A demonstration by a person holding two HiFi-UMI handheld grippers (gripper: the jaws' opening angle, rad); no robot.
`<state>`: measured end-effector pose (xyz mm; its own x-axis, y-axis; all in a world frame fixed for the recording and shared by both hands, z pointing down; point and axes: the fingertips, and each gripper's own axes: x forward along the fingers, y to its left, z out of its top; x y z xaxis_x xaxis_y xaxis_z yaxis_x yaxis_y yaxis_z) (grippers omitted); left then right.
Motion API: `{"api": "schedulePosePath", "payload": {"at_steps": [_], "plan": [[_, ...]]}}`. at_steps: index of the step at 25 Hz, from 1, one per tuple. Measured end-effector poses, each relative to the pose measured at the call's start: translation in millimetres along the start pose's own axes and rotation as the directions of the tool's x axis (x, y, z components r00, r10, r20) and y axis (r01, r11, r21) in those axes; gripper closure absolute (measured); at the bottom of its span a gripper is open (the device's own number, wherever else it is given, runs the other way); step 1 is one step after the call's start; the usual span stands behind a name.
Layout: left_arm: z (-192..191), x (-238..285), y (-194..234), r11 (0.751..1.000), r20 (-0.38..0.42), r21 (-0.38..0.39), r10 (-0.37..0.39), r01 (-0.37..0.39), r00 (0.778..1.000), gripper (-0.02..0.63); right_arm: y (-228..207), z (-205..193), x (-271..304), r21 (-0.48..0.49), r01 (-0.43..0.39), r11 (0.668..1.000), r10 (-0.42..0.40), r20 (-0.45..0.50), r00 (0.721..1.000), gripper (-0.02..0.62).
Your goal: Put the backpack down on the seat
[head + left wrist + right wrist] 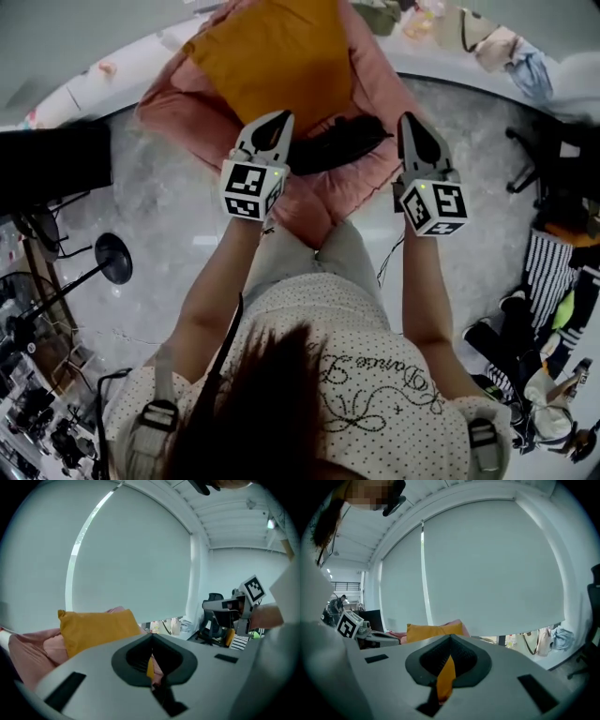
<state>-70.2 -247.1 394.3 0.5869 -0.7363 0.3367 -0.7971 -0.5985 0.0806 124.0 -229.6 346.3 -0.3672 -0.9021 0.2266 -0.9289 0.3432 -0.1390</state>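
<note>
here, from above, a person in a white dotted top is seen standing on a pale marbled floor (178, 216), facing a pink padded seat (178, 112) at the far side, with an orange cushion (272, 56) propped on its far part. the left gripper (281, 117) and the right gripper (408, 117) are held up side by side over the near edge of the seat. both are closed tight, jaw against jaw, and nothing is gripped in either. in each gripper view only a sliver of the cushion is seen through the slot below the pads. between the two grippers a black, soft, slumped thing is seen lying on the near part of the seat, and it is judged to be the backpack (339, 142). it is touched by neither gripper. grey straps (157, 422) are seen over both shoulders, and it cannot be told whether they belong to a pack. as for what could go wrong, the backpack is laid close to the near edge of a soft, rounded seat, so it could be tipped or slid off onto the floor if the padding gives or it is nudged. it could also be knocked by a closed gripper drawn back carelessly, and a slip could not be caught until the jaws were opened.
</note>
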Motion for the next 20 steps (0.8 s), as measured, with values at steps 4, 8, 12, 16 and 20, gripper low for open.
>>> {"api": "schedulePosePath", "payload": {"at_steps": [4, 8, 12, 16, 20], "plan": [[29.8, -12.6, -4.2, 0.999, 0.062, 0.045, 0.003, -0.006, 0.998, 0.603, 0.0, 11.9, -15.8, -0.037, 0.024, 0.999, -0.024, 0.013, 1.000, 0.584], [59.6, -27.9, -5.3, 0.999, 0.137, 0.054, -0.002, -0.006, 0.991, 0.603, 1.4, 35.7, -25.1, -0.085, 0.050, 0.995, -0.046, 0.050, 0.998, 0.584], [89.1, -42.3, -3.0, 0.998, 0.200, 0.067, 0.001, -0.015, 0.980, 0.603, 13.8, 69.7, -33.2, -0.121, 0.052, 0.991, -0.040, 0.099, 0.994, 0.584], [105.3, -46.9, 3.2, 0.996, 0.224, 0.079, 0.018, -0.037, 0.974, 0.603, 24.9, 92.6, -36.5, -0.174, 0.059, 0.983, -0.039, 0.119, 0.992, 0.584], [114.1, -48.0, 7.7, 0.995, 0.238, 0.084, 0.027, -0.048, 0.971, 0.604, 29.2, 105.8, -37.2, -0.197, 0.072, 0.978, -0.044, 0.141, 0.989, 0.584]]}}
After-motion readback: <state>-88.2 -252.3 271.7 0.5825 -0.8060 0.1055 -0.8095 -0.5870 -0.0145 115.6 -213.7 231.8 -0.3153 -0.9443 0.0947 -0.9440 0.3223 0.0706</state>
